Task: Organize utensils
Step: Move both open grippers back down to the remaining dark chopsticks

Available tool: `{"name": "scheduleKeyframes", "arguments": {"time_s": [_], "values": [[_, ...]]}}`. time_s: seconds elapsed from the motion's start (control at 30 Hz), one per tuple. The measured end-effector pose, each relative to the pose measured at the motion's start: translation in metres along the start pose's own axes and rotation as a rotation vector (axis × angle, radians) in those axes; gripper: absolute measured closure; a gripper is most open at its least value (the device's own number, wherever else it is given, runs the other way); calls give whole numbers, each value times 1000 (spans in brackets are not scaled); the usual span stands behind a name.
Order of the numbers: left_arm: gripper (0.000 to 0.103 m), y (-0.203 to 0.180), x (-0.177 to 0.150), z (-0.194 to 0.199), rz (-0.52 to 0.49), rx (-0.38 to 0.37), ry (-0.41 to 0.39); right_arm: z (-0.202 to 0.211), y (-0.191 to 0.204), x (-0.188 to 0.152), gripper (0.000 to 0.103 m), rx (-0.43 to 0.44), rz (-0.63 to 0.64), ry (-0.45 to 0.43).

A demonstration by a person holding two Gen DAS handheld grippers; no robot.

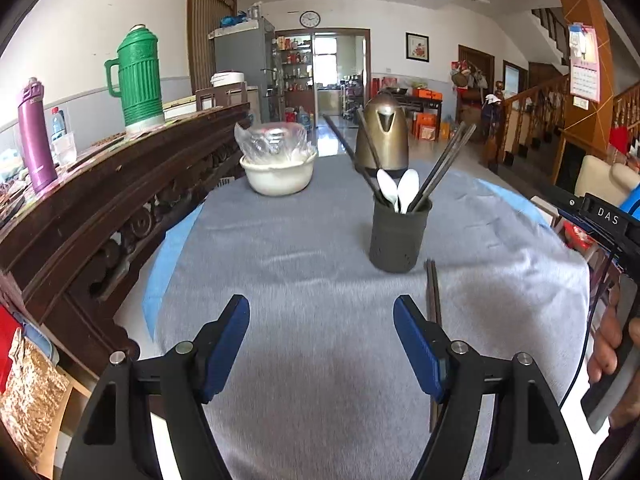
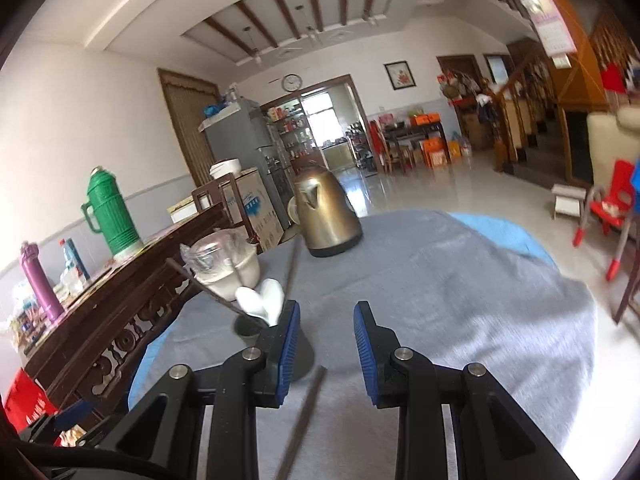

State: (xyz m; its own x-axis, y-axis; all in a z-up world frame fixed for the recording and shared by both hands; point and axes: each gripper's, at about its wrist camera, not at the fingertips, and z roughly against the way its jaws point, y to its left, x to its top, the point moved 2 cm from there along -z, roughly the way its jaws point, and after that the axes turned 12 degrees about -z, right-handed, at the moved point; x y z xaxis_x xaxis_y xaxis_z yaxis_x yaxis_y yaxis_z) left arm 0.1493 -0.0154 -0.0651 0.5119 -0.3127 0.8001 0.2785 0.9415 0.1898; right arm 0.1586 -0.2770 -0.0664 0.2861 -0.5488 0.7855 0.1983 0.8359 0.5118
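Note:
A dark grey utensil holder (image 1: 400, 236) stands on the grey tablecloth (image 1: 304, 248), with two white spoons (image 1: 400, 190) and several dark chopsticks (image 1: 444, 164) in it. A loose pair of chopsticks (image 1: 434, 300) lies flat on the cloth just in front of the holder, beside the right finger of my left gripper (image 1: 320, 304). That gripper is open with nothing between its pads. In the right wrist view my right gripper (image 2: 327, 308) hovers open over the cloth; the loose chopsticks (image 2: 308, 408) lie below it. Its left finger partly hides the holder (image 2: 305, 354) and the spoons (image 2: 260, 298).
A bronze kettle (image 1: 382, 136) and a white bowl (image 1: 278, 174) covered in plastic stand at the far end of the table. A carved wooden sideboard (image 1: 120, 184) along the left carries a green thermos (image 1: 138, 76) and a purple bottle (image 1: 36, 136). A hand (image 1: 608, 344) shows at the right edge.

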Motion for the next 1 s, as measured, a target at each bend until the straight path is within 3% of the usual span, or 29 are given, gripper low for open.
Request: {"name": "scheduleKeyframes", "arguments": {"time_s": [0.23, 0.47, 0.53, 0.6, 0.67, 0.73, 1.0], "values": [[28, -8, 3, -9, 20, 23, 0, -39, -77, -8, 72, 21, -161, 47], [28, -29, 11, -28, -16, 46, 77, -75, -119, -14, 71, 116, -294, 77], [28, -34, 12, -30, -32, 63, 85, -83, -125, -19, 71, 123, -316, 104], [28, -37, 14, -33, -31, 78, 95, -84, -124, -16, 71, 183, -332, 113], [28, -39, 16, -36, -19, 88, 114, -82, -119, -16, 71, 182, -292, 106], [28, -41, 16, -40, -5, 98, 138, -87, -120, -21, 71, 209, -304, 161], [28, -53, 22, -37, -7, 166, 188, -95, -130, -26, 71, 253, -365, 237]]}}
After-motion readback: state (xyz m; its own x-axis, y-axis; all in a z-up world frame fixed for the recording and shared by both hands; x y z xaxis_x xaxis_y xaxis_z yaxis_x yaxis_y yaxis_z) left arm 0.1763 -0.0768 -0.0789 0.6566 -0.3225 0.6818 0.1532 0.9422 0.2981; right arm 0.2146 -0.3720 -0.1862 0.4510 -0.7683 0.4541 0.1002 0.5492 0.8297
